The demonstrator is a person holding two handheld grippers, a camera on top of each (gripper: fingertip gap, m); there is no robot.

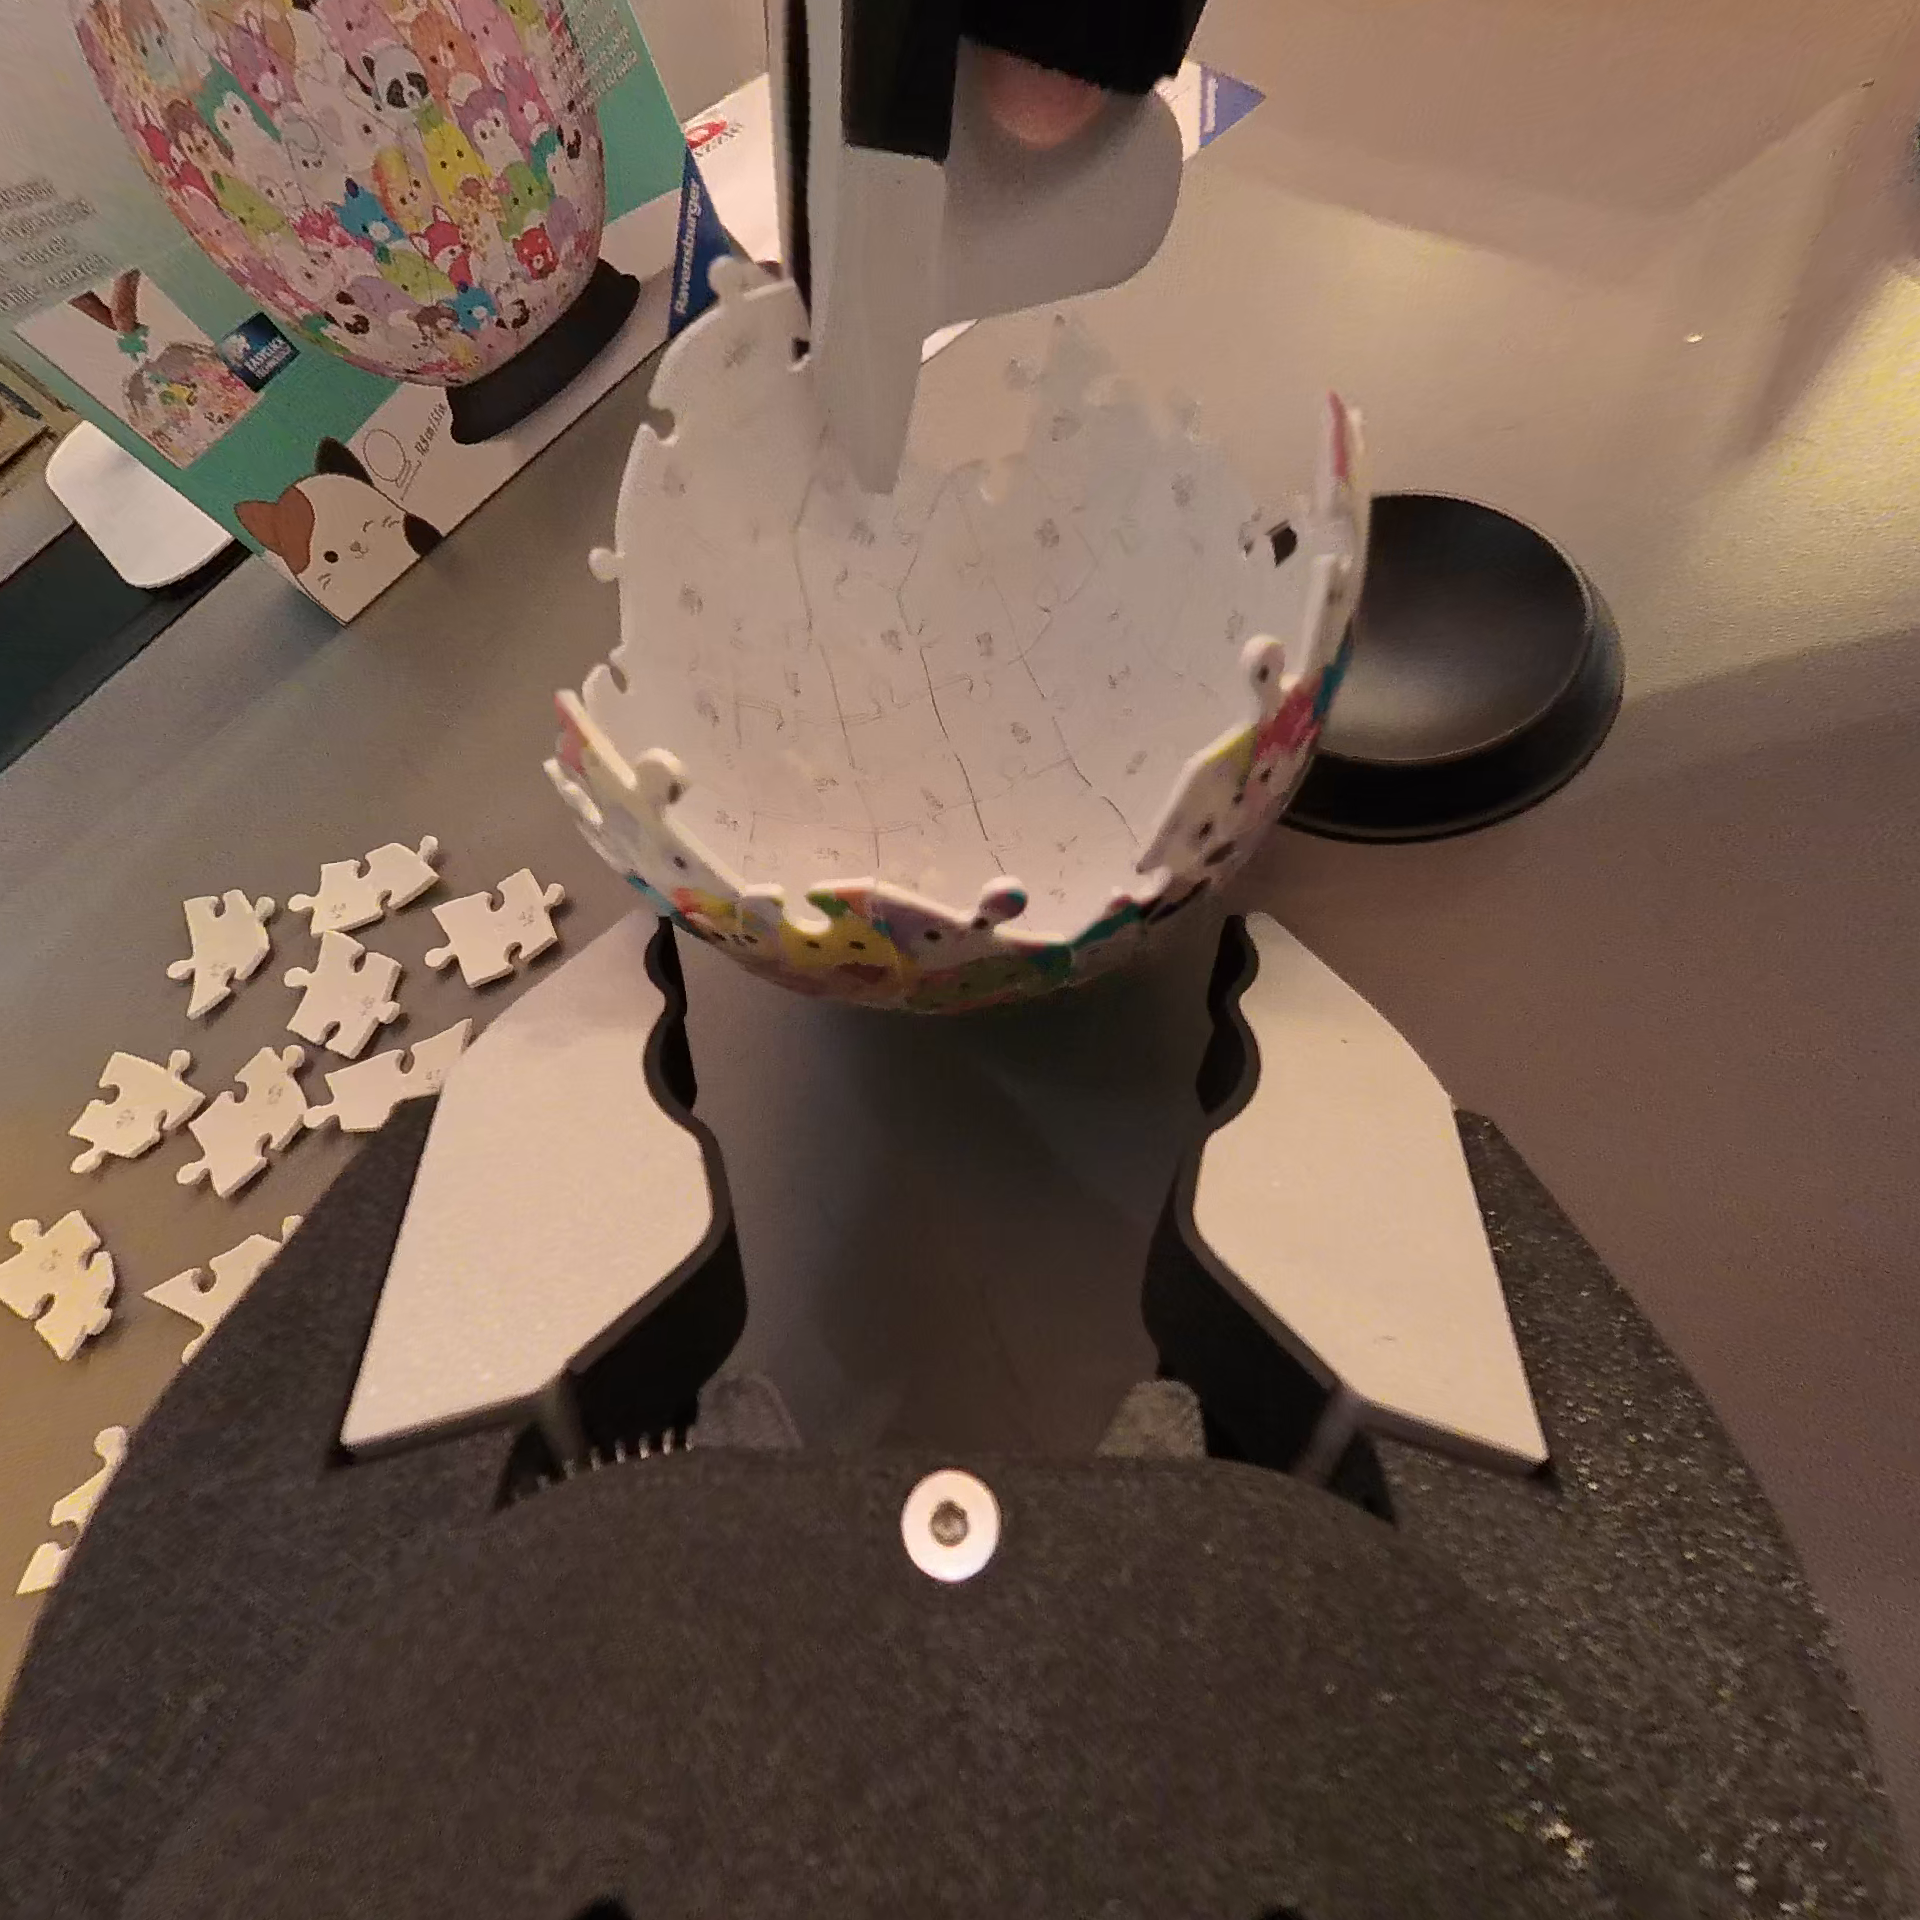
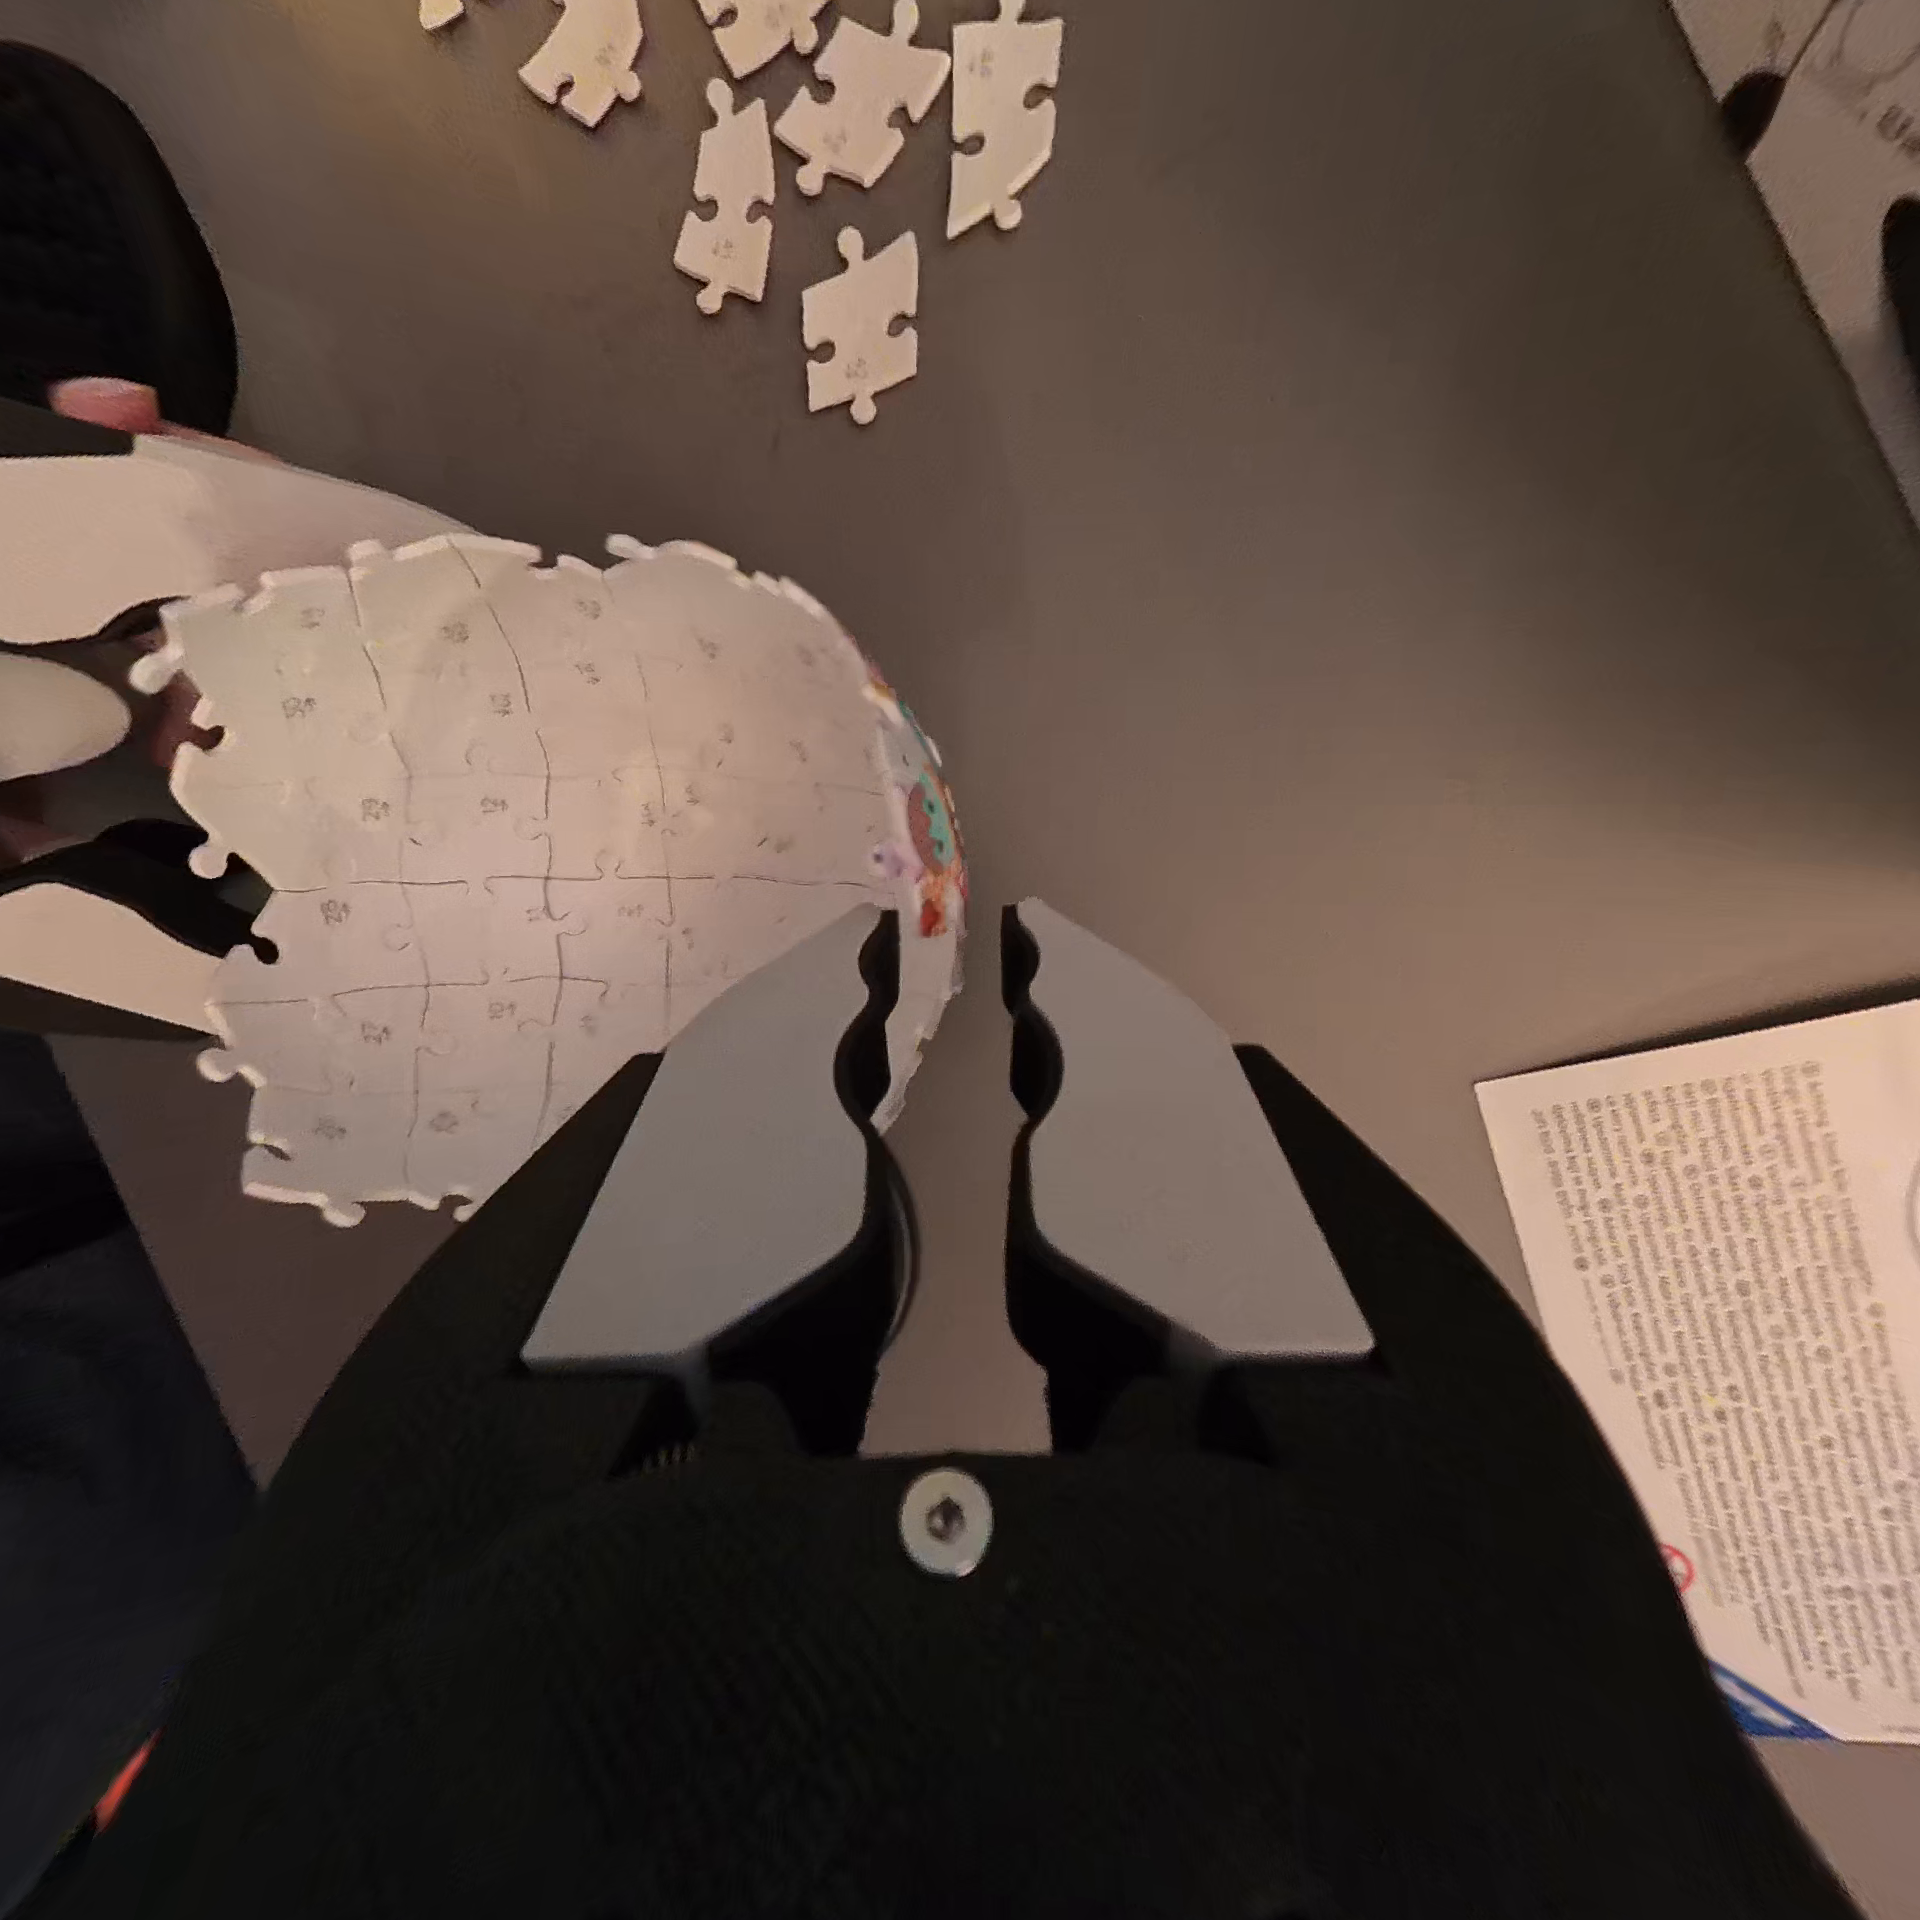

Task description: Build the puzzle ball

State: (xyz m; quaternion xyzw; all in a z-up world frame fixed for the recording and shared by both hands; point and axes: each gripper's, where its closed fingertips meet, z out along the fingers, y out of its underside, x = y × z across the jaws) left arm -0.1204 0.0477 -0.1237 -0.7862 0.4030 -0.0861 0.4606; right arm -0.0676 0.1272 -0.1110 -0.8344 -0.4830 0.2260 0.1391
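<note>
Grey desk (image 1: 1558,987) | half-built puzzle ball (image 1: 966,665) opens upward | we pinch its rim: right gripper (image 2: 940,1023) | left gripper (image 1: 956,997) apart.

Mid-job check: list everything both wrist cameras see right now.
puzzle ball: one, half-built open shell, white inside, colourful outside, centre of table.
loose pieces: at least nine, white side up, left of the shell in the left wrist view.
stand: one, black, round, right of the shell.
box: one, teal, pictured, far left.
leaflet: one, white, printed, right edge in the right wrist view.
table: grey.
left gripper: fingers open, near side of the shell.
right gripper: fingers straddle the shell's wall; clamped or not is unclear.
</note>
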